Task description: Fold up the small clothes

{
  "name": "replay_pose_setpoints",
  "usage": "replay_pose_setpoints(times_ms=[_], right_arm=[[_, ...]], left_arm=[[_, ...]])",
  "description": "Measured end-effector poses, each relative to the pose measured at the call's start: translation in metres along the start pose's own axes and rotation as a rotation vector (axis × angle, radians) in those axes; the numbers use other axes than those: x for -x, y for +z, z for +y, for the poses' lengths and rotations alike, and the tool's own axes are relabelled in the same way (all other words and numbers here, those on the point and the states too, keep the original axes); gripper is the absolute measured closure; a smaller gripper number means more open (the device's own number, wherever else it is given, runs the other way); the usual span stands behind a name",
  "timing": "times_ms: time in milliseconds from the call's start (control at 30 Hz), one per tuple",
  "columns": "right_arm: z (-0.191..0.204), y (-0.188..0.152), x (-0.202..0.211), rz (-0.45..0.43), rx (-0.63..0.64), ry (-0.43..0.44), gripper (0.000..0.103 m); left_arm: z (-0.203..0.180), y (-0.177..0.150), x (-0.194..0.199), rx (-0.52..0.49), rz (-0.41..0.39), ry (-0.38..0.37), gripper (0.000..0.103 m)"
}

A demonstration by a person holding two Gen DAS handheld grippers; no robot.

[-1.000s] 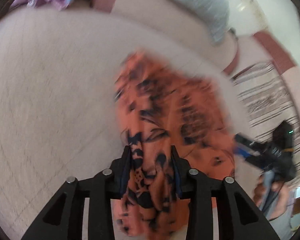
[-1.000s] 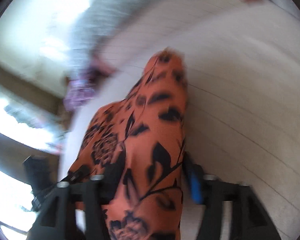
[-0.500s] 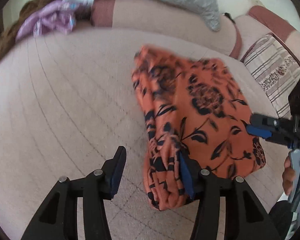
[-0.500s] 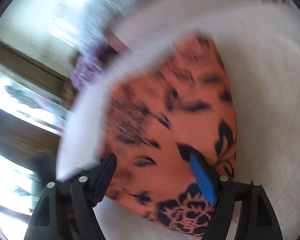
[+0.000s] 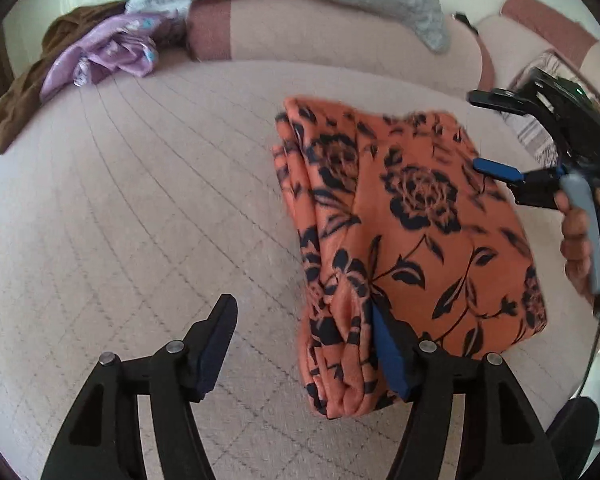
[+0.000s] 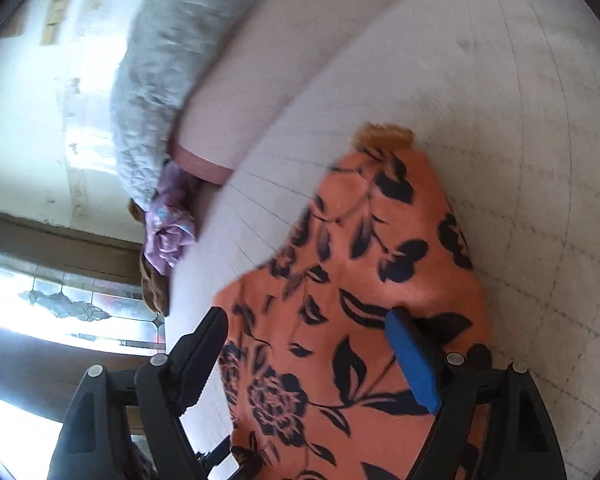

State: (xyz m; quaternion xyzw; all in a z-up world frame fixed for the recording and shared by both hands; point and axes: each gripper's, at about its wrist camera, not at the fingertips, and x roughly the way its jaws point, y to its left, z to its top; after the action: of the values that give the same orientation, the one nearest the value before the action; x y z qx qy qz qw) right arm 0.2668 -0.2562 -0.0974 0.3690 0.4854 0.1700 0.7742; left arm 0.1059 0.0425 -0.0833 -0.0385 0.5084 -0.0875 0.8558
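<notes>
The orange garment [image 5: 416, 216] with a black rose-and-leaf print lies folded into a flat, roughly rectangular bundle on the pale quilted surface [image 5: 140, 208], toward 3 o'clock in the left wrist view. Its stacked, layered fold edges run along the side toward 9 o'clock, and its rounded near end bulges toward 6 o'clock. In the right wrist view it [image 6: 364, 280] stretches from centre to 6 o'clock.
</notes>
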Motion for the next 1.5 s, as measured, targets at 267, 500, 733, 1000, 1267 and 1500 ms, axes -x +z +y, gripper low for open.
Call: replay_pose_setpoints(times_ms=[267,500,733,1000,1267,1500], right_arm=[[0.008,-0.049,0.021,0.035,0.076,-0.023,0.017],[0.017,-0.104,0.038,0.074,0.191,-0.058,0.017],[0.012,-0.11,0.056,0.04,0.128,-0.015,0.017],[0.037,-0.178,0.1,-0.091,0.338,-0.221,0.004],[0.041,-0.24,0.122,-0.101,0.432,-0.407,0.002],[0.061,-0.262,0.152,-0.225,0.504,-0.62,0.002]], left_arm=[[0.014,0.002,0.004,0.077,-0.009,-0.001,0.025],[0.007,0.046,-0.033,0.088,0.031,0.047,0.025],[0.014,0.042,-0.012,0.135,0.008,0.056,0.024],[-0.006,0.001,0.081,0.036,-0.181,0.198,0.018],[-0.015,-0.038,0.137,0.045,-0.294,0.222,0.01],[-0.033,-0.063,0.153,-0.015,-0.29,0.246,0.01]])
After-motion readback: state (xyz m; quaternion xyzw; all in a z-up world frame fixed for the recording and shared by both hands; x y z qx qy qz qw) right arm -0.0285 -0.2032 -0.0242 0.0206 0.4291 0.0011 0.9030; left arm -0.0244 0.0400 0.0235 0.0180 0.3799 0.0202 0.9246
